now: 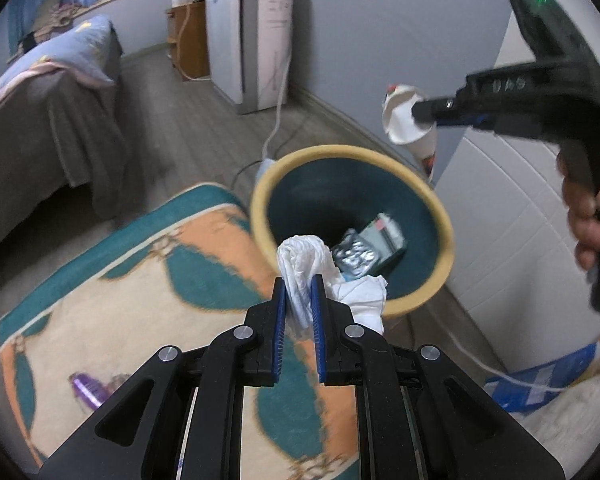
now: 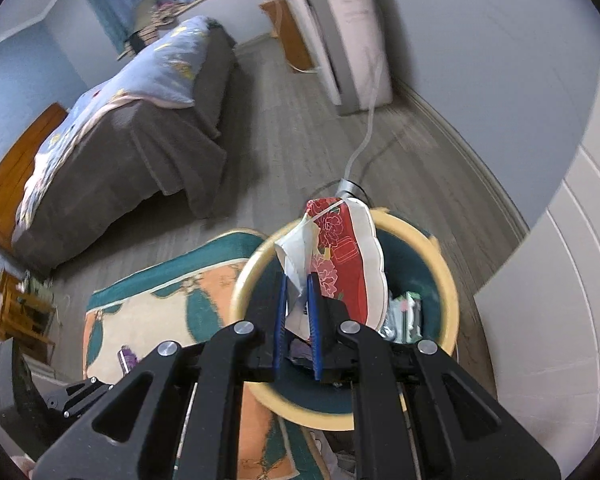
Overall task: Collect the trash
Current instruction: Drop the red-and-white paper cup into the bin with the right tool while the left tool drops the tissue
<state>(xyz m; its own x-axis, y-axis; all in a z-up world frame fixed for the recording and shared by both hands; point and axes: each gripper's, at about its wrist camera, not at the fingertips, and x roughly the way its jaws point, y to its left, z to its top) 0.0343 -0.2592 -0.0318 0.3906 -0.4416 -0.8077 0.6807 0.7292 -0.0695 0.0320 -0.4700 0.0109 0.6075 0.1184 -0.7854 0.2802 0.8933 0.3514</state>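
My left gripper (image 1: 299, 280) is shut on a crumpled white tissue (image 1: 306, 264) and holds it over the near rim of a round trash bin (image 1: 260, 184) with a tan rim and dark teal inside. The bin holds a small box and a foil blister pack (image 1: 354, 256). My right gripper (image 2: 296, 280) is shut on a crushed red and white paper cup (image 2: 348, 256) above the same bin (image 2: 452, 280). In the left wrist view the right gripper (image 1: 418, 112) and the cup (image 1: 404, 120) hang above the bin's far side.
A teal, orange and cream rug (image 1: 140, 300) lies left of the bin, with a purple object (image 1: 86, 390) on it. A bed with a grey cover (image 2: 140, 132) stands at the left. A white appliance (image 1: 252, 40) and its cable (image 1: 278, 120) are behind. A white cabinet (image 1: 512, 220) is at the right.
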